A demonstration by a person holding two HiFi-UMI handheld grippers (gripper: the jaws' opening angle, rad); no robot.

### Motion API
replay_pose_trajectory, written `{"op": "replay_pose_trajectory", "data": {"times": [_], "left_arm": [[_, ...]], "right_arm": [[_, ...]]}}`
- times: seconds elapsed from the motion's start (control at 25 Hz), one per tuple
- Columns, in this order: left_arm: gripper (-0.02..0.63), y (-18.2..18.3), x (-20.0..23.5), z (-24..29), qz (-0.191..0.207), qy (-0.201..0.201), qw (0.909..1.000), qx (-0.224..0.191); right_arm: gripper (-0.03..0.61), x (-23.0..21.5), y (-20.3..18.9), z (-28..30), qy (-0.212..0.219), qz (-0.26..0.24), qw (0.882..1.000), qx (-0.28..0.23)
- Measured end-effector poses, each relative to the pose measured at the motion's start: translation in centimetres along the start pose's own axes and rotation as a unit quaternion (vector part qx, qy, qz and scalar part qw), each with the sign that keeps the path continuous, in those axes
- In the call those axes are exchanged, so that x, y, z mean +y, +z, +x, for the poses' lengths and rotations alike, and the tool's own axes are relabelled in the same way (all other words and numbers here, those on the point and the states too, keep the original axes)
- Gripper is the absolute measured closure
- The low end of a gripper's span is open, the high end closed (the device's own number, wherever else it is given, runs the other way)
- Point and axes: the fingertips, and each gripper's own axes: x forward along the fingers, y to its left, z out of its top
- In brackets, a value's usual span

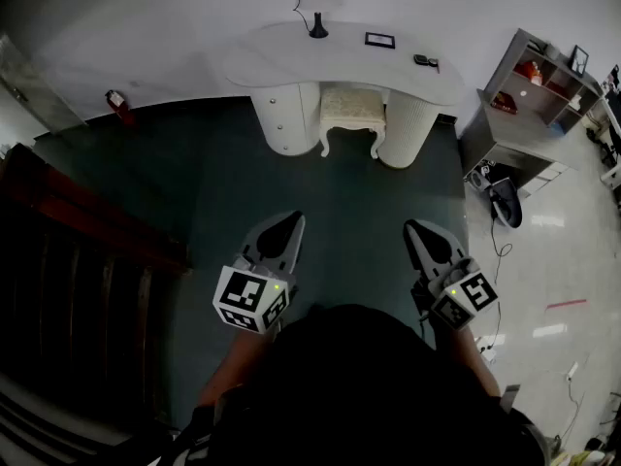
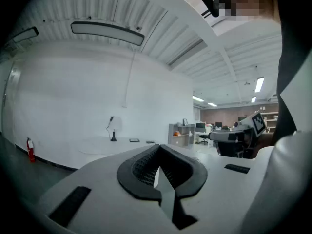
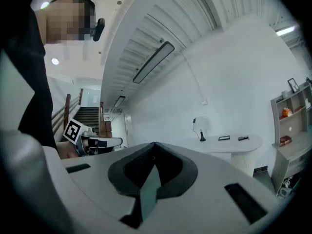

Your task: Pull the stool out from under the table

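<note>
Stool (image 1: 350,115): pale, with a padded seat and curved legs. It stands in the gap between the two rounded pedestals, tucked partly under the top, with its front legs on the floor.
Bench (image 1: 281,58): white with a long curved top, set against the far wall and resting on two ribbed, rounded pedestals.
On the bench: a black lamp (image 1: 317,27) stands near the middle with its cord running up the wall. A dark flat frame (image 1: 379,40) lies to its right, and a small dark item (image 1: 425,61) lies near the right end.
Left gripper (image 1: 289,221): held level and pointing toward the bench, well apart from the stool. Its jaws are closed together with nothing between them.
Right gripper (image 1: 413,227): level beside the left one and aimed the same way, also well short of the stool. Its jaws are closed together and empty.
Person (image 1: 359,386): seen from above in dark clothing, with both arms reaching forward.
Floor (image 1: 349,187): dark green in front of the bench, with pale shiny tiles to the right.
Shelf (image 1: 529,90): a grey open unit to the right of the bench, with small things in its compartments.
Extinguisher (image 1: 117,105): red, standing by the wall to the left of the bench.
Railing (image 1: 87,250): dark wood, at the far left.
</note>
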Motion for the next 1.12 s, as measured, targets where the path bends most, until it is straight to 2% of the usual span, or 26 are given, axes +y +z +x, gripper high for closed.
{"op": "replay_pose_trajectory", "data": {"times": [0.08, 0.24, 0.44, 0.6, 0.8, 0.92, 1.04, 1.12], "left_arm": [[0.601, 0.3, 0.2, 0.0, 0.006, 0.001, 1.0, -0.004], [0.601, 0.1, 1.0, -0.6, 0.007, 0.0, 1.0, -0.002], [0.601, -0.6, 2.2, -1.4, 0.0, -0.013, 0.9999, 0.004], [0.601, -2.2, 2.6, -2.3, -0.009, -0.031, 0.9994, 0.014], [0.601, -5.0, 2.7, -2.0, -0.037, -0.052, 0.997, 0.043], [0.601, -5.1, 3.3, -0.8, -0.036, -0.062, 0.9963, 0.047], [0.601, -4.5, 4.1, 1.5, -0.029, -0.066, 0.9963, 0.046], [0.601, -4.0, 4.5, 3.2, -0.028, -0.068, 0.9962, 0.046]], "right_arm": [[0.561, -0.1, -0.2, 0.1, -0.001, -0.013, 1.0, 0.005], [0.561, 0.4, 0.0, 0.8, -0.007, -0.003, 1.0, -0.004], [0.561, 0.6, -0.6, 1.8, -0.038, -0.043, 0.998, 0.004], [0.56, 2.2, -0.9, 3.0, -0.037, 0.003, 0.999, -0.005], [0.56, 2.1, -3.0, 2.9, -0.041, -0.008, 0.999, 0.021], [0.56, 1.5, -3.8, 3.6, -0.042, 0.001, 0.999, 0.027], [0.56, 0.2, -3.7, 5.0, -0.048, 0.033, 0.998, 0.019], [0.56, -1.2, -4.1, 5.8, -0.045, 0.032, 0.998, 0.023]]}}
